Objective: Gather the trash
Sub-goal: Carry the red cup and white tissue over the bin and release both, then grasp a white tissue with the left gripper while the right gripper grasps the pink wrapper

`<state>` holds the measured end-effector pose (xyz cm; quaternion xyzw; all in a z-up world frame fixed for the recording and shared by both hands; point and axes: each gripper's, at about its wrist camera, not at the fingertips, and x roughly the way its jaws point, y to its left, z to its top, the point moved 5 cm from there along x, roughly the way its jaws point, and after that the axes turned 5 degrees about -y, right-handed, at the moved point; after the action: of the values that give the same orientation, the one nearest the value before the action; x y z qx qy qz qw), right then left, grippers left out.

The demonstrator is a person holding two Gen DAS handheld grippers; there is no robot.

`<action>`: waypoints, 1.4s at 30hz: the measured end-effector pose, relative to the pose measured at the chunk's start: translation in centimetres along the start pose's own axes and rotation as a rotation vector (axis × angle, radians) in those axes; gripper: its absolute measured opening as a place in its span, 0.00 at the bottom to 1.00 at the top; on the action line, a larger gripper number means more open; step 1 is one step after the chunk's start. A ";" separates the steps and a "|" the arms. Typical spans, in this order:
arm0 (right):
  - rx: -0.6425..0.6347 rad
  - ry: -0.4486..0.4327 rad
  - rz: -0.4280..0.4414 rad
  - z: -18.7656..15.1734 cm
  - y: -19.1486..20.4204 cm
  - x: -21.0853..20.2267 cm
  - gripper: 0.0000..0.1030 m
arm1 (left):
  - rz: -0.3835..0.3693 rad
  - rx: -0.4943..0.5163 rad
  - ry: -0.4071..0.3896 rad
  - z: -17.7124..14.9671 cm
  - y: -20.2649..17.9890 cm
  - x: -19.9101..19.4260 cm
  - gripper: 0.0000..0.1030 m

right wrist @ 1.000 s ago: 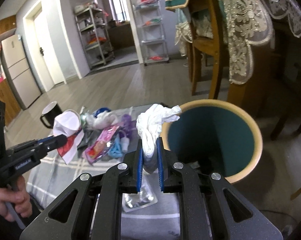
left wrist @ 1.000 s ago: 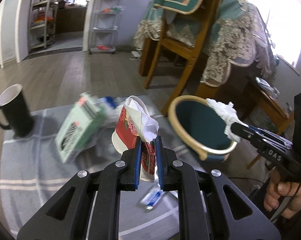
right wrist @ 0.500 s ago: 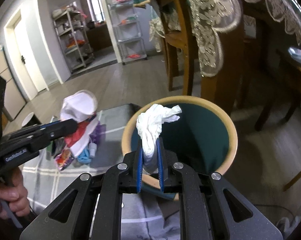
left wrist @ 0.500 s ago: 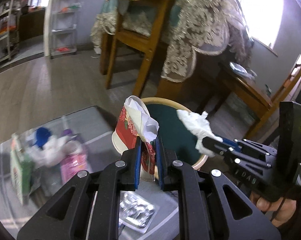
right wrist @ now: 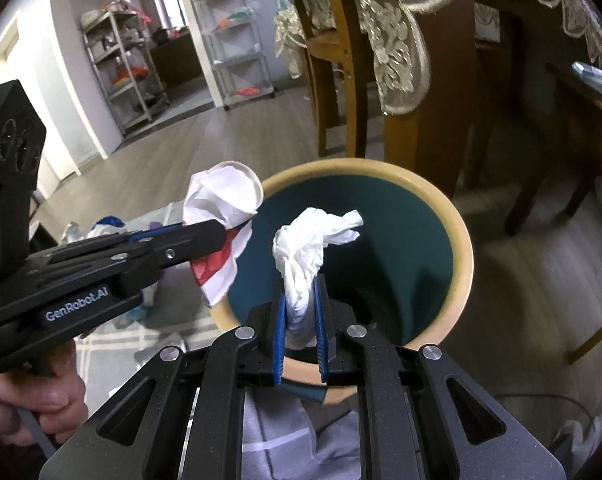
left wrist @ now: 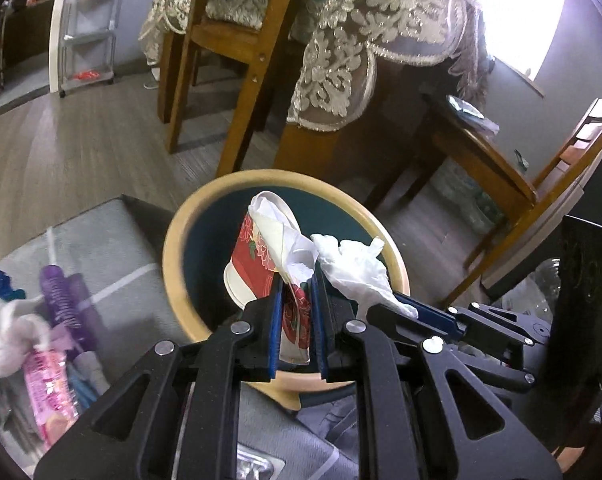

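Note:
A round bin (left wrist: pixel 181 240) with a tan rim and dark green inside stands just past the grey cloth; it also shows in the right wrist view (right wrist: pixel 457 240). My left gripper (left wrist: pixel 295 292) is shut on a crushed red-and-white paper cup (left wrist: pixel 257 256) and holds it over the bin's mouth; the cup also shows in the right wrist view (right wrist: pixel 225 204). My right gripper (right wrist: pixel 299 292) is shut on a crumpled white tissue (right wrist: pixel 305 248), also over the bin. The tissue shows next to the cup in the left wrist view (left wrist: pixel 353 268).
More trash lies on the grey cloth (left wrist: pixel 113 248) at left: a purple bottle (left wrist: pixel 61 296), a pink packet (left wrist: pixel 49 388), a white wad (left wrist: pixel 9 332), a foil blister pack (left wrist: pixel 257 464). Wooden chair legs (left wrist: pixel 245 92) and a lace-covered table (left wrist: pixel 341 60) stand behind the bin.
Both grippers have moved right and forward with their loads, from beside the bin to over its mouth. The trash pile has slid off to the left of view.

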<state>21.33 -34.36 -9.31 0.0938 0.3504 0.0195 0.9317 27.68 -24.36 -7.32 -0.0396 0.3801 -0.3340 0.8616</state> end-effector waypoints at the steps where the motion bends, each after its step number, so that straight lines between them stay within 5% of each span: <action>1: 0.005 0.003 -0.001 0.0 -0.1 0.1 0.14 | -0.002 -0.006 0.006 0.0 0.1 0.4 0.13; 13: 0.040 0.049 -0.018 -0.1 -1.1 1.9 0.15 | -0.061 -0.072 0.055 -0.3 1.1 3.1 0.16; 16: 0.036 0.062 -0.031 -0.1 -1.1 2.2 0.23 | -0.051 -0.090 0.058 -0.4 1.7 2.9 0.16; 25: 0.051 0.048 -0.046 0.0 -1.7 1.9 0.31 | -0.015 -0.105 -0.016 0.9 3.1 -0.1 0.18; 36: 0.109 0.045 -0.027 -0.2 -2.7 1.7 0.35 | -0.024 -0.101 -0.026 1.1 3.0 -0.3 0.46; 42: 0.148 0.032 -0.010 -0.1 -2.9 1.3 0.37 | -0.014 -0.105 -0.060 1.5 3.2 -1.8 0.54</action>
<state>22.15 -37.07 -10.75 0.1604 0.3661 -0.0097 0.9166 29.59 -21.05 -6.22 -0.0973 0.3710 -0.3185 0.8669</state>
